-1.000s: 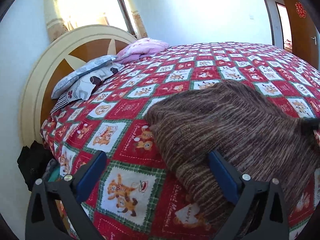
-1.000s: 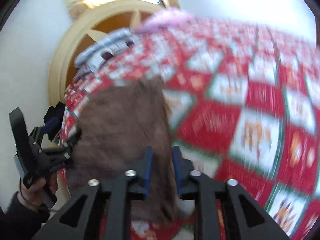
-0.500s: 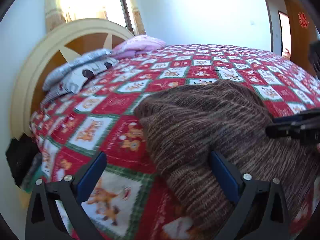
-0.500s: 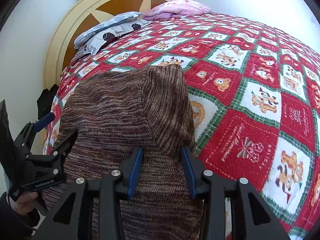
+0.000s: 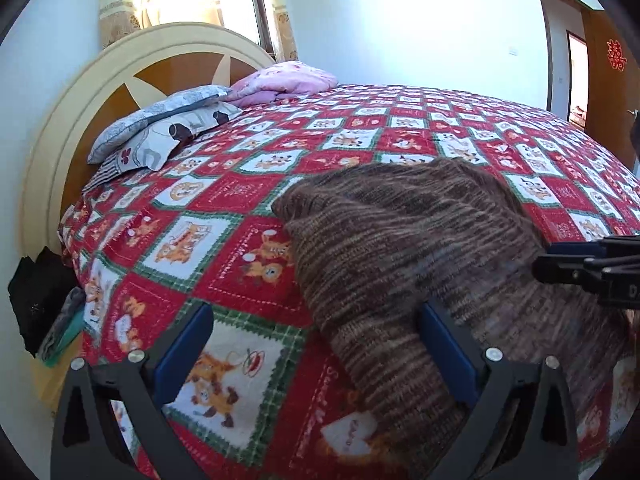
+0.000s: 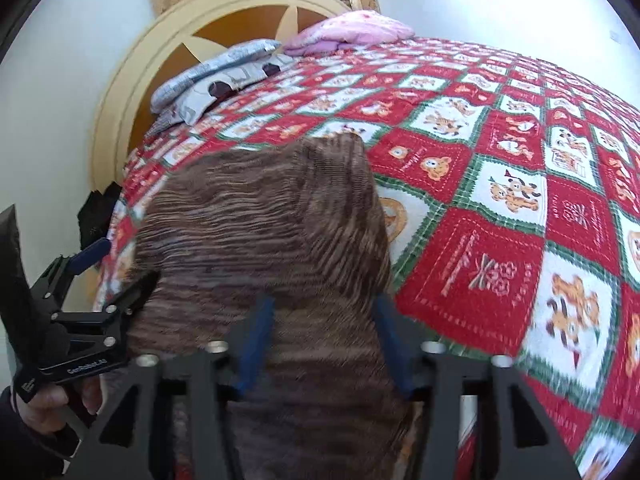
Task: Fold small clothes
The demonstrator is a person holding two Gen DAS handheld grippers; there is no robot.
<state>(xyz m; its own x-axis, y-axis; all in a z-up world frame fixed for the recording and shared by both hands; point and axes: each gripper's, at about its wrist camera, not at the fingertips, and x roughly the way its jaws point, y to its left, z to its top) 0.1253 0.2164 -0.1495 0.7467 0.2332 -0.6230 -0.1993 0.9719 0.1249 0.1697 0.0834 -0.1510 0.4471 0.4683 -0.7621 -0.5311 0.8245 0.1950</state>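
A brown striped knitted garment (image 5: pixel 400 240) lies folded on the red patterned bedspread (image 5: pixel 240 184), near the bed's front edge. My left gripper (image 5: pixel 316 344) is open, its right finger over the garment's left edge and its left finger over bare bedspread. My right gripper (image 6: pixel 324 328) is open, its two blue pads straddling the garment (image 6: pixel 260 216) at its near right part. The right gripper shows at the right of the left wrist view (image 5: pixel 580 268). The left gripper shows at the left of the right wrist view (image 6: pixel 100 280), held by a hand.
Grey patterned pillows (image 5: pixel 160 132) and a pink folded quilt (image 5: pixel 284 82) lie by the round headboard (image 5: pixel 60 128). Dark clothes (image 5: pixel 36 292) hang beside the bed at the left. A wooden door (image 5: pixel 608 76) stands at the far right.
My right gripper has opened from nearly shut and now straddles the garment. The left gripper stays open and has shifted slightly along the garment's left edge.
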